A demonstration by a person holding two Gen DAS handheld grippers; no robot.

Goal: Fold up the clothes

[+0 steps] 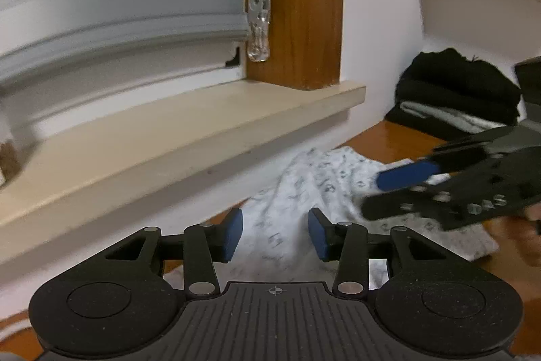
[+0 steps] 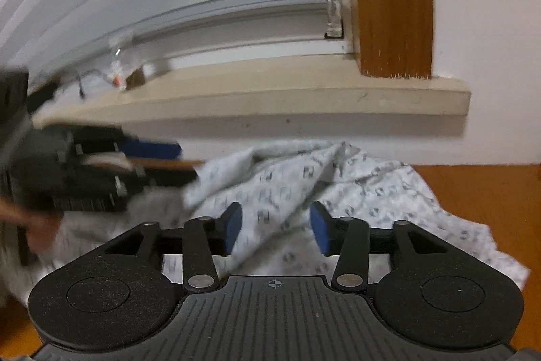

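Patterned white garment lay rumpled, unfolded on wooden table; dark folded stack at two o'clock. Left gripper, right gripper both gaped, empty.

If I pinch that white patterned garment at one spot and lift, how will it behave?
The white patterned garment lies crumpled in soft ridges, so it will likely droop and trail. It looks thin, so probably light. On the smooth wooden table it may slide when pushed.
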